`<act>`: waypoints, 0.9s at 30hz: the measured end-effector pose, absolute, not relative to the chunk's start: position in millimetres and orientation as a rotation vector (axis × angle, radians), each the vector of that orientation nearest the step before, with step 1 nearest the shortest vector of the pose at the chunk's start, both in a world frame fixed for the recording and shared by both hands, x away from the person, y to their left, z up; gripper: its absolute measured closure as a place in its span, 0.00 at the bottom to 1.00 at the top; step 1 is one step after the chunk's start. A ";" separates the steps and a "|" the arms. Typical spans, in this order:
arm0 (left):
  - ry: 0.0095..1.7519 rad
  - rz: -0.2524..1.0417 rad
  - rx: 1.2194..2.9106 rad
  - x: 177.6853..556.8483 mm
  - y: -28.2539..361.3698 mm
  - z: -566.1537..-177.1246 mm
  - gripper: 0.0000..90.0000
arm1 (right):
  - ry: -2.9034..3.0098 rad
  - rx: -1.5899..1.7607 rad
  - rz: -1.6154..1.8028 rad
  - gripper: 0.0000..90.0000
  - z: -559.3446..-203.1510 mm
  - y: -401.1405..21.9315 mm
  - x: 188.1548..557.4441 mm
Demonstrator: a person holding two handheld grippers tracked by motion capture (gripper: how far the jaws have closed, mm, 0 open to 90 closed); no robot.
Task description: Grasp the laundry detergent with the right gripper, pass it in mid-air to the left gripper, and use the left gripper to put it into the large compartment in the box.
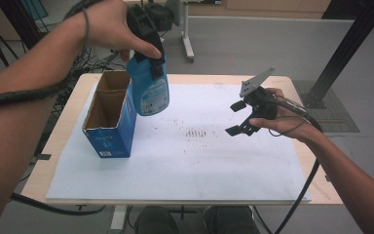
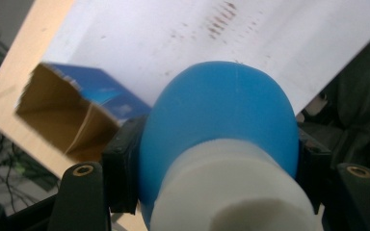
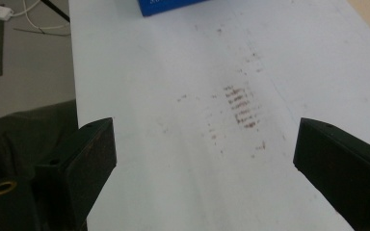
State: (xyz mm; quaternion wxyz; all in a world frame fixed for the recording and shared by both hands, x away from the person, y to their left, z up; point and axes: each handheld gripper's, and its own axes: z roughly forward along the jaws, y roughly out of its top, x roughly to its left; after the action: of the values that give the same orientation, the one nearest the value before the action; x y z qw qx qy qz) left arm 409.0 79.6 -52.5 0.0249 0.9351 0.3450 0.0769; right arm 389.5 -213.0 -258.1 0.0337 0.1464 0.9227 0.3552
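Bottle neck hidden by clamped left hand-held gripper; right hand-held gripper gapes empty.

The bench has a pale wooden top with rounded corners, bare along its edges. A large white sheet lies flat on it and covers most of the surface, leaving a strip of wood showing at the left, right and far sides. Near the middle of the sheet is a patch of small brownish marks in short rows. An open blue cardboard box, brown inside and split into two compartments, stands on the sheet's left part.
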 end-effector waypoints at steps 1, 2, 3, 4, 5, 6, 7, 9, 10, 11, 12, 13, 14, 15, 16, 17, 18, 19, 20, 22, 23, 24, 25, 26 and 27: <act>1.115 0.247 2.873 409.8 82.9 -47.7 0.41 | 2.843 0.460 1.078 0.09 -257.2 -216.8 388.4; 1.165 0.262 2.849 410.5 86.0 -43.4 0.41 | 2.843 0.471 1.071 0.09 -256.8 -220.7 388.0; 1.206 0.273 2.836 411.6 89.3 -38.9 0.41 | 2.845 0.482 1.063 0.09 -256.1 -224.6 387.7; 1.244 0.285 2.822 412.8 92.6 -34.8 0.41 | 2.846 0.493 1.054 0.09 -255.5 -228.1 387.2; 1.294 0.295 2.799 414.6 96.9 -30.3 0.41 | 2.844 0.499 1.046 0.09 -254.8 -231.4 386.7; 1.316 0.299 2.794 415.8 99.5 -27.5 0.41 | 2.843 0.506 1.039 0.09 -253.9 -235.2 386.1; 1.342 0.303 2.776 416.7 101.8 -25.3 0.41 | 2.843 0.508 1.037 0.09 -253.3 -237.2 385.7; 1.425 0.296 2.725 419.7 109.8 -18.9 0.41 | 2.844 0.512 1.020 0.09 -251.8 -241.4 384.5; 1.451 0.291 2.705 421.3 113.6 -16.0 0.41 | 2.845 0.515 1.005 0.09 -250.5 -244.1 383.9; 1.488 0.289 2.680 422.7 117.5 -12.7 0.41 | 2.846 0.517 0.998 0.09 -249.4 -246.1 383.7; 1.506 0.294 2.662 423.4 119.5 -11.1 0.41 | 2.844 0.519 0.994 0.09 -248.1 -248.3 383.6; 1.534 0.300 2.633 424.4 122.2 -9.1 0.41 | 2.845 0.523 0.988 0.09 -247.1 -249.6 383.4; 1.564 0.301 2.619 425.7 125.4 -6.5 0.41 | 2.846 0.526 0.982 0.09 -245.9 -251.1 383.5; 1.597 0.310 2.590 426.6 128.0 -4.9 0.41 | 2.845 0.529 0.977 0.09 -244.8 -252.4 383.6; 1.623 0.315 2.576 428.2 131.9 -2.8 0.41 | 2.845 0.529 0.969 0.09 -243.6 -253.5 383.4; 1.661 0.325 2.545 429.5 135.4 -1.6 0.41 | 2.846 0.531 0.965 0.09 -242.5 -254.6 383.3; 1.683 0.332 2.533 430.6 138.1 -0.5 0.41 | 2.846 0.532 0.961 0.09 -241.4 -255.7 383.3; 1.738 0.338 2.493 432.0 142.5 0.5 0.41 | 2.845 0.535 0.956 0.09 -240.5 -256.5 383.2; 1.780 0.345 2.460 433.4 146.4 1.3 0.41 | 2.843 0.535 0.949 0.09 -239.1 -257.9 383.4; 1.846 0.359 2.415 435.5 153.1 1.8 0.41 | 2.838 0.539 0.939 0.09 -236.6 -259.9 383.4; 1.875 0.363 2.392 436.2 155.5 1.9 0.41 | 2.836 0.541 0.934 0.09 -234.7 -261.3 383.3; 1.909 0.371 2.366 437.3 159.2 1.7 0.41 | 2.833 0.544 0.931 0.09 -233.6 -262.0 383.2; 1.925 0.375 2.356 437.7 161.1 1.4 0.41 | 2.831 0.545 0.929 0.09 -232.0 -263.0 383.0; 1.962 0.375 2.328 438.5 164.8 0.6 0.41 | 2.829 0.547 0.927 0.09 -231.2 -263.5 382.8; 1.990 0.370 2.305 439.1 168.0 0.1 0.41 | 2.827 0.546 0.925 0.09 -230.0 -264.1 382.4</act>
State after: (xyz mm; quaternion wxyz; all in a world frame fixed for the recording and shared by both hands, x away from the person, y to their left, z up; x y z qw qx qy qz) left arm 439.1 168.0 0.1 0.0371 0.7510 0.6482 0.1204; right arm 382.4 -264.1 -230.0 0.0585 0.1803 0.9332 0.3055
